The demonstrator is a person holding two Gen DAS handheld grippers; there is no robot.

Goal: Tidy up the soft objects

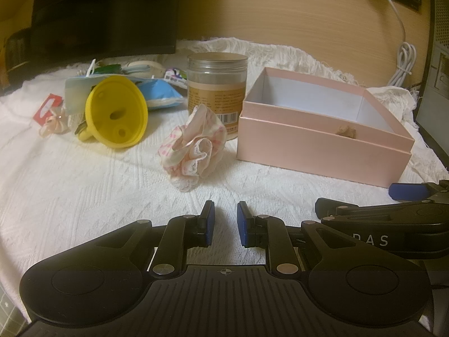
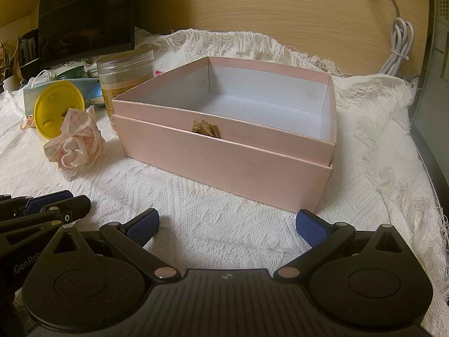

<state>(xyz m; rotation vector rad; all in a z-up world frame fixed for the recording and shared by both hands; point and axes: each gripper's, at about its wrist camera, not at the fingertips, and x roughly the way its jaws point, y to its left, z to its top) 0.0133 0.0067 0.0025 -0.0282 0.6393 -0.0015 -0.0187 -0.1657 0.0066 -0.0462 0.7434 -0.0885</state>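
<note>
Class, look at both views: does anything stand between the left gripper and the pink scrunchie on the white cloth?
Nothing visible does. Only bare white cloth lies between the left gripper and the scrunchie; the jar stands behind it and the pink box to its right.

We look low and forward from both wrists — sharing the pink box, nearer on our right.

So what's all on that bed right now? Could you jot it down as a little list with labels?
surface: white woven cloth
box: pink box, open, nothing seen inside
soft item: pink-and-white scrunchie, lying left of the box
behind scrunchie: clear jar
further left: yellow funnel, on its side
left gripper: fingers narrowly apart, holding nothing
right gripper: fingers wide apart, holding nothing
</note>
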